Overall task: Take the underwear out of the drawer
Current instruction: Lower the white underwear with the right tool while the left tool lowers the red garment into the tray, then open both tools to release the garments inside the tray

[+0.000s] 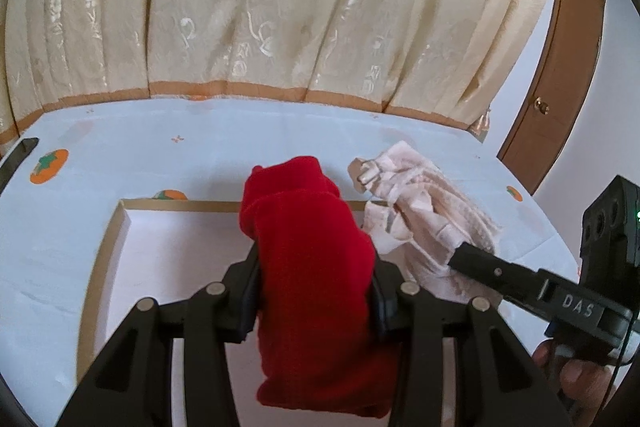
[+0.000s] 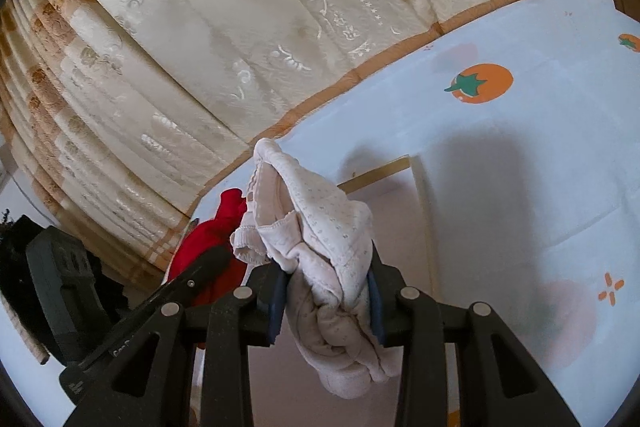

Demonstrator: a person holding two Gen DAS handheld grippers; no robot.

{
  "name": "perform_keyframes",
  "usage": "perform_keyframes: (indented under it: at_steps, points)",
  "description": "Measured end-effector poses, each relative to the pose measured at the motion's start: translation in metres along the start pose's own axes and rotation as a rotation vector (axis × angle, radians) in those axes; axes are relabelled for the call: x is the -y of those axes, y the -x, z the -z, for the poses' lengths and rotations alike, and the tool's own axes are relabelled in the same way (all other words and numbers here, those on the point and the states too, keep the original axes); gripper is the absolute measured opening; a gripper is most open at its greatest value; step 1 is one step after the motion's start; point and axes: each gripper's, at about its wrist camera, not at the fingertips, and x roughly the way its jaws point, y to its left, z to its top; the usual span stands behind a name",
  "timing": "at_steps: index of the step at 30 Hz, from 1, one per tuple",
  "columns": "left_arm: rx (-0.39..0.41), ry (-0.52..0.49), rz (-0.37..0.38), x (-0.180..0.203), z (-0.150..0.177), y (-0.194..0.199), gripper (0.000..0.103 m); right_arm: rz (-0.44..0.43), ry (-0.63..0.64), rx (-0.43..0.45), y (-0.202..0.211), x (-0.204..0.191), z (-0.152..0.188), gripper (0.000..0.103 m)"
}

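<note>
My left gripper (image 1: 316, 287) is shut on a folded piece of red underwear (image 1: 308, 239), held above the white drawer box (image 1: 120, 227). My right gripper (image 2: 328, 299) is shut on a bundled piece of pale pink underwear (image 2: 316, 227), also lifted above the drawer's corner (image 2: 416, 171). In the left wrist view the pink underwear (image 1: 424, 215) hangs to the right of the red one, with the right gripper's finger (image 1: 492, 271) coming in from the right. The right wrist view shows the red underwear (image 2: 212, 239) at the left, behind the left gripper's finger (image 2: 200, 275).
The drawer box lies on a pale tablecloth (image 1: 160, 147) printed with orange fruits (image 2: 480, 83). A cream patterned curtain (image 1: 280, 7) hangs behind the table. A brown wooden door (image 1: 560, 87) stands at the right. A person's hand (image 1: 576, 375) holds the right gripper.
</note>
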Motion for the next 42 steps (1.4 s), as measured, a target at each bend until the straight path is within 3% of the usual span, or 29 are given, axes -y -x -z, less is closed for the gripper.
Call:
perform_keyframes:
  at_steps: [11,16,19,21,22,24,32,35,42]
  points:
    - [-0.059,0.059,0.032,-0.001,0.003,-0.035,0.043,0.066,-0.01,-0.009,-0.014,0.012,-0.007,0.038]
    - [-0.098,0.071,0.081,0.002,0.004,-0.045,0.046,0.092,-0.005,-0.031,-0.02,0.013,-0.009,0.039]
    - [-0.131,0.067,0.099,0.006,0.007,-0.052,0.052,0.11,-0.016,-0.03,-0.021,0.014,-0.008,0.047]
    - [-0.149,0.067,0.115,0.008,0.009,-0.055,0.052,0.126,-0.007,-0.031,-0.022,0.013,-0.008,0.059]
    - [-0.147,0.067,0.12,0.009,0.01,-0.054,0.053,0.126,-0.003,-0.034,-0.023,0.012,-0.008,0.065]
    - [-0.133,0.06,0.123,0.009,0.01,-0.051,0.058,0.122,0.004,-0.024,-0.021,0.011,-0.007,0.066]
    - [-0.036,0.058,0.137,0.004,0.003,-0.023,0.06,0.106,0.009,0.064,-0.005,0.009,-0.006,0.076]
    - [0.0,0.032,0.133,0.006,0.004,-0.01,0.066,0.103,0.008,0.096,0.003,0.01,-0.005,0.077]
    - [0.021,0.003,0.158,0.005,0.015,0.014,0.066,0.113,0.059,0.108,0.016,0.003,0.002,0.077]
